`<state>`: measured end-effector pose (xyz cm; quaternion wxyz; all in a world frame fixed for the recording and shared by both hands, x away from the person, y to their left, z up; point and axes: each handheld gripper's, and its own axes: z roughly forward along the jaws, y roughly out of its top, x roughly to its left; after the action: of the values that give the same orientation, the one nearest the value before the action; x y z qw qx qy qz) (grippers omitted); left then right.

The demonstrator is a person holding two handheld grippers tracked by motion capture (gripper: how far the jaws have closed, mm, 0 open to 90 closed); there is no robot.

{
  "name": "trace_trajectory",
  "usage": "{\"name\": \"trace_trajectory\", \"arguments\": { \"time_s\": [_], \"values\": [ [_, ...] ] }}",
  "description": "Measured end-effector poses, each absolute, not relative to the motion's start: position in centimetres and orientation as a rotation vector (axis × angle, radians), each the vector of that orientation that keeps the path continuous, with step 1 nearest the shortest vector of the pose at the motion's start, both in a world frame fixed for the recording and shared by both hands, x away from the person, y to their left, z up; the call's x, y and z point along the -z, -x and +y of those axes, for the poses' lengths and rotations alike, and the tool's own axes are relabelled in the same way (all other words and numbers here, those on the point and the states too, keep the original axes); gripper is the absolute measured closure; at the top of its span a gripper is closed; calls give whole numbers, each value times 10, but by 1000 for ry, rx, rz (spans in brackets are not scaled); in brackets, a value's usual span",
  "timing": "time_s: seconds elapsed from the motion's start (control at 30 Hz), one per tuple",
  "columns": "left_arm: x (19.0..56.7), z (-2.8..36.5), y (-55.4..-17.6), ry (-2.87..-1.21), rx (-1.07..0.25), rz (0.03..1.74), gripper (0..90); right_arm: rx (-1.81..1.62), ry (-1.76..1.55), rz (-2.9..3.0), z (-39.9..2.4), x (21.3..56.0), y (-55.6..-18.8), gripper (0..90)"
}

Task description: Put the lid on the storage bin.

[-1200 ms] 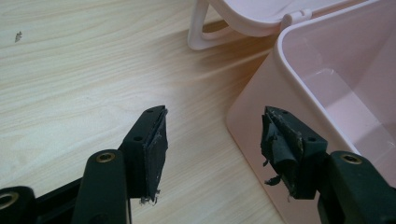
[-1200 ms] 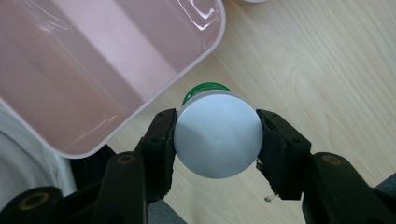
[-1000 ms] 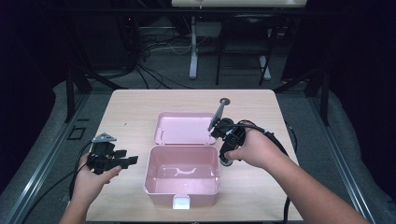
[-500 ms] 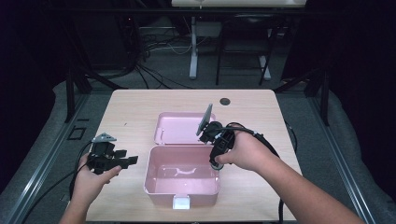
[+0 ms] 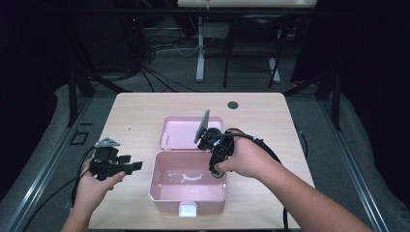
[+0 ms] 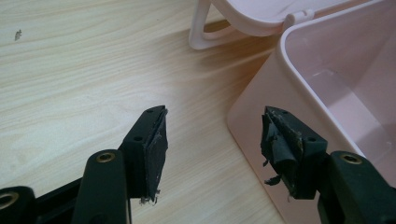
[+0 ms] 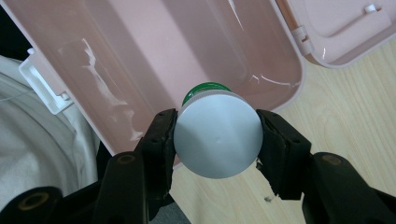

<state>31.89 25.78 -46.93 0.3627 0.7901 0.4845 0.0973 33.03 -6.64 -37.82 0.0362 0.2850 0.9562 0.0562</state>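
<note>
I'm carrying an unlabelled can (image 7: 217, 139), pinched in my right gripper (image 7: 217, 140), leftward over the box (image 5: 159, 193), left gripper (image 6: 212, 135) spread.

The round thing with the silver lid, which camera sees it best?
The right gripper view. There the jar with the silver lid sits big and sharp between the right gripper's black jaws, a green band under the lid, above the open pink box. In the high view it is a small bit under the hand.
</note>
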Motion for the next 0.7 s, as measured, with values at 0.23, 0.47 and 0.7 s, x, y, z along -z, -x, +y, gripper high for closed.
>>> {"name": "trace_trajectory", "arguments": {
  "time_s": [0.23,0.47,0.7],
  "values": [
    [470,258,-319,-2032,-248,1249,411,-164,-741,2961,-64,382,-331,502],
    [470,258,-319,-2033,-244,1252,411,-167,-573,3000,-63,385,-330,502],
    [471,258,-320,-2032,-243,1254,411,-143,-463,3017,-60,391,-329,502]
  ]
}}
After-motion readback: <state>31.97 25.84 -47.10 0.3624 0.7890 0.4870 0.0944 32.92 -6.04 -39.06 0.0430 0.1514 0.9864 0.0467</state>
